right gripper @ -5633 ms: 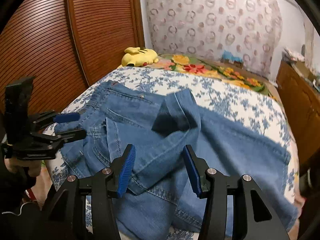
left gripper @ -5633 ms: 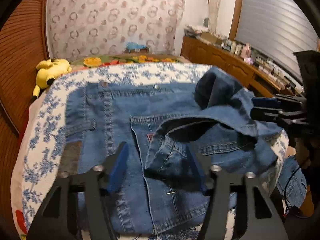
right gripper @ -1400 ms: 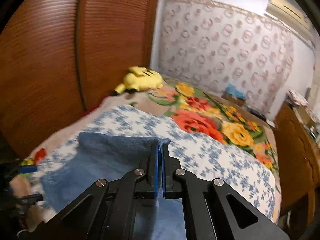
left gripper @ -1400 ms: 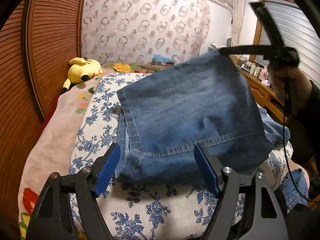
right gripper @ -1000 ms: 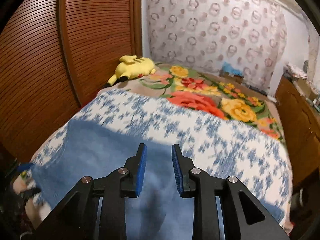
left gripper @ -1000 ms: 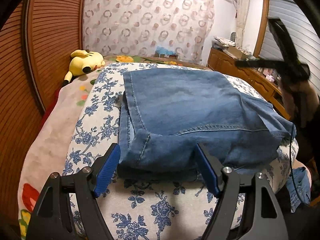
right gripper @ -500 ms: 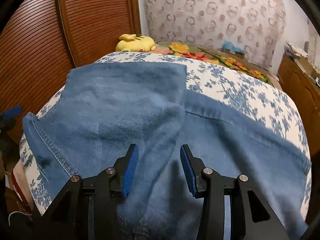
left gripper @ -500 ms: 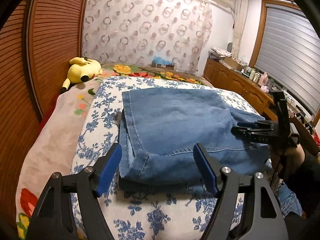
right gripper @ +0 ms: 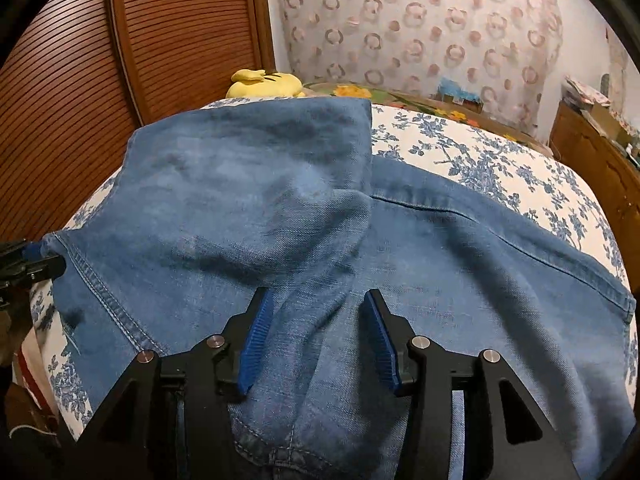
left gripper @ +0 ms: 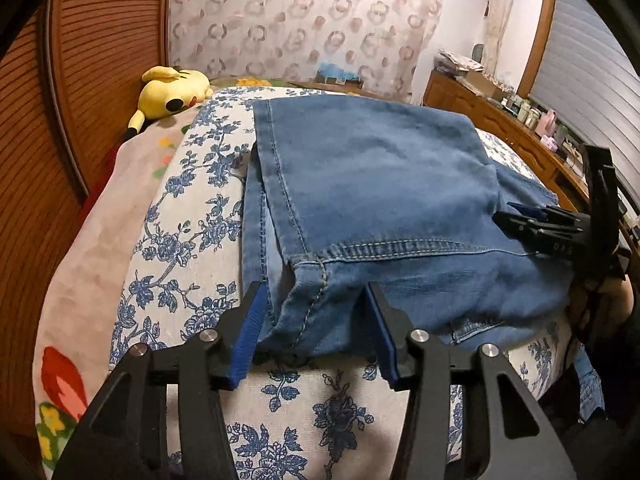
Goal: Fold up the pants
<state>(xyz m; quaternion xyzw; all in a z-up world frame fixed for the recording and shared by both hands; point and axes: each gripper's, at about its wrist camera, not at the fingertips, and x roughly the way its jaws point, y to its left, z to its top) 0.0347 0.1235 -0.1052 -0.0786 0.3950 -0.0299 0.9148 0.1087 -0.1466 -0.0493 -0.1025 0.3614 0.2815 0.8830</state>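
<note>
Your pants (left gripper: 380,184) lie folded over on the bed (left gripper: 192,216), one leg still trailing. Left gripper (left gripper: 314,334) has been closing around the hem, not yet clamped; right gripper (right gripper: 316,336) has just been parting, released.

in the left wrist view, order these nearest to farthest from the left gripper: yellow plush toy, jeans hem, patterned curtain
From the left gripper:
1. jeans hem, right between its fingers, near edge of the bed.
2. yellow plush toy, far left, beside the wooden door.
3. patterned curtain, along the back wall.

folded jeans (left gripper: 380,184) and a yellow plush (left gripper: 172,94) lie on the floral bed (left gripper: 188,216).
</note>
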